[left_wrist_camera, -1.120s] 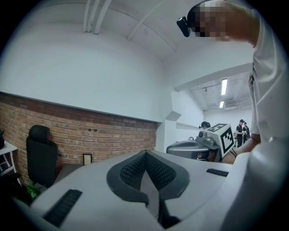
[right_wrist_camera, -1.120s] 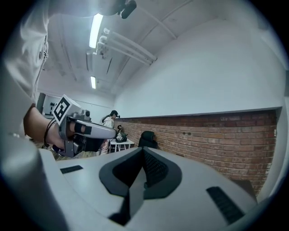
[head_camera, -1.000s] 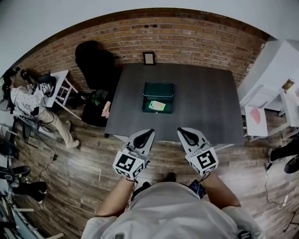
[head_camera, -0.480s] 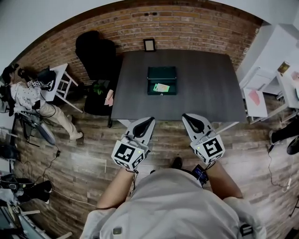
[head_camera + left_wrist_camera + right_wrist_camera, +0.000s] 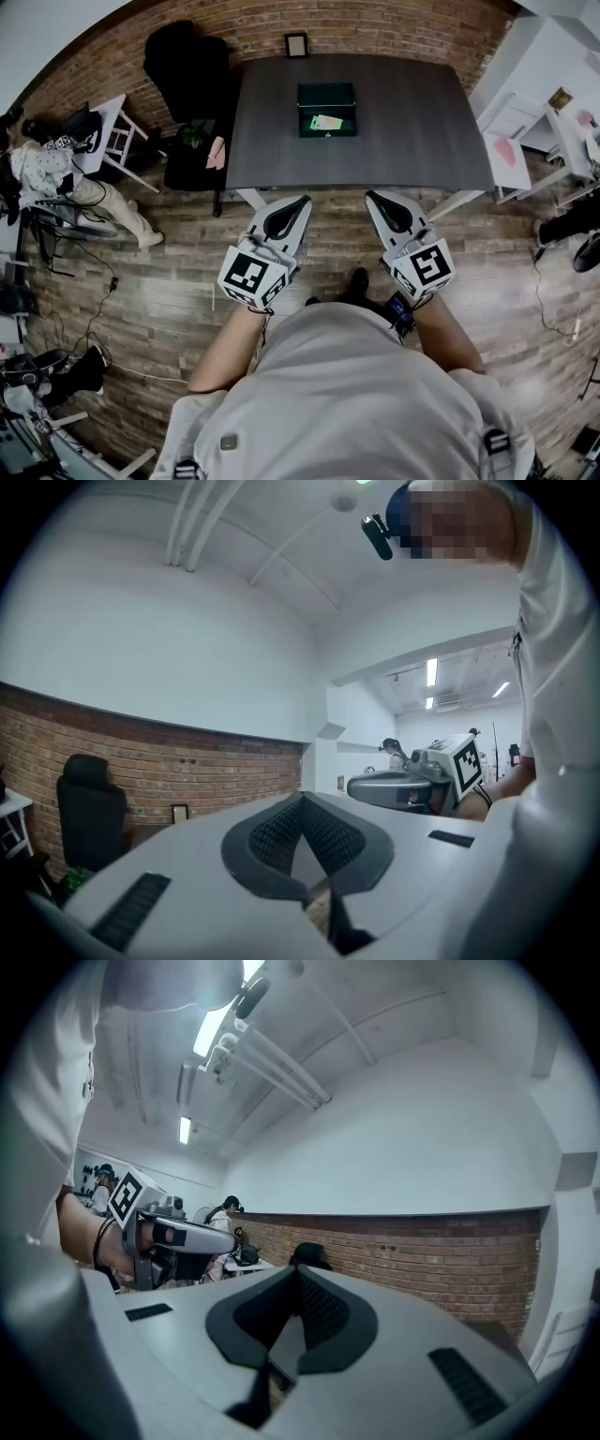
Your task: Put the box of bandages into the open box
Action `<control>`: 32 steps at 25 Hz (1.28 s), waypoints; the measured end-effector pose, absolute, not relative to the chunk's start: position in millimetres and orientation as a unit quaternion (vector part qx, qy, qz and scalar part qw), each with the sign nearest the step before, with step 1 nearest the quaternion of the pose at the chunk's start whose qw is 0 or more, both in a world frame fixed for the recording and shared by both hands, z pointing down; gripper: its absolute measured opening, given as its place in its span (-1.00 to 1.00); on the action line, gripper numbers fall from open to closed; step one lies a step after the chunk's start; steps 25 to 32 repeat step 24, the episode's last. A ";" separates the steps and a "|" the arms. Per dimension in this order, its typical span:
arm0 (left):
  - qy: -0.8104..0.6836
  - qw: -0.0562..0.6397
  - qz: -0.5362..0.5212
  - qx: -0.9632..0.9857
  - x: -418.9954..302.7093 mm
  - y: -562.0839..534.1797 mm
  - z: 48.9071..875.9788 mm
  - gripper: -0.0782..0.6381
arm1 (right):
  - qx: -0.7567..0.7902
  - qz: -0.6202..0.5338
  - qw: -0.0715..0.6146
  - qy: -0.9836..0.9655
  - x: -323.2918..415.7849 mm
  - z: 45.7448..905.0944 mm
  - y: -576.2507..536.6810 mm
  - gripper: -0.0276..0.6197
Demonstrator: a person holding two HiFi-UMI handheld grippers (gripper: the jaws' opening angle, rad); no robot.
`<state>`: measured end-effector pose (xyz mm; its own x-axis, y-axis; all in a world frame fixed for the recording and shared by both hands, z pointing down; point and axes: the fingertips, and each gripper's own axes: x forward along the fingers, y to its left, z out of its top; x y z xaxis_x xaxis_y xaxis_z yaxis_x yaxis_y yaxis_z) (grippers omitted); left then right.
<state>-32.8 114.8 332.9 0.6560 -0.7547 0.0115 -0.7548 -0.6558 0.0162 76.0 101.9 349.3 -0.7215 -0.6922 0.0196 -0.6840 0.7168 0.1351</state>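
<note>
- The dark table (image 5: 394,141) fills the far half of the head view. The person stands back from its near edge, over the wood floor (image 5: 141,272).
- The left gripper (image 5: 300,201) and the right gripper (image 5: 374,197) are held side by side, level, pointing at the table but short of its near edge. Each gripper view shows its jaws closed tip to tip with nothing between them.
- The open box (image 5: 326,91), dark green, sits at the middle of the far half of the table, well apart from both grippers.
- The box of bandages (image 5: 326,122), a small pale green and pink pack, lies inside the open box, on its floor.
- Judged from this, the placing step is done and no grasp is in hand. Any further move, such as straightening the pack, would mean stepping up to the table, reaching over its near half and opening the jaws first.
- A brick wall (image 5: 394,28) runs behind the table. It does not affect the reach.
- A black chair (image 5: 187,66) stands at the far left corner, and white furniture (image 5: 525,84) stands at the right. Both are off the table.
- A small white side table (image 5: 117,141) stands further left, beside a seated person.
- A small picture frame (image 5: 296,44) leans at the wall beyond the table.
- Nothing stands between the near edge and the open box.
</note>
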 end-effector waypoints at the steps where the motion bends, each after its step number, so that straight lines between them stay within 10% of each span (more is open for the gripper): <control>1: -0.413 0.010 0.001 0.911 -36.9 120.9 334.1 -0.74 | 0.372 -0.058 0.035 -0.926 72.4 350.2 108.6 -0.85; 32: -0.404 0.020 -0.017 0.914 -83.6 157.8 344.4 -0.74 | 0.377 -0.060 0.048 -0.923 26.6 357.5 157.1 -0.85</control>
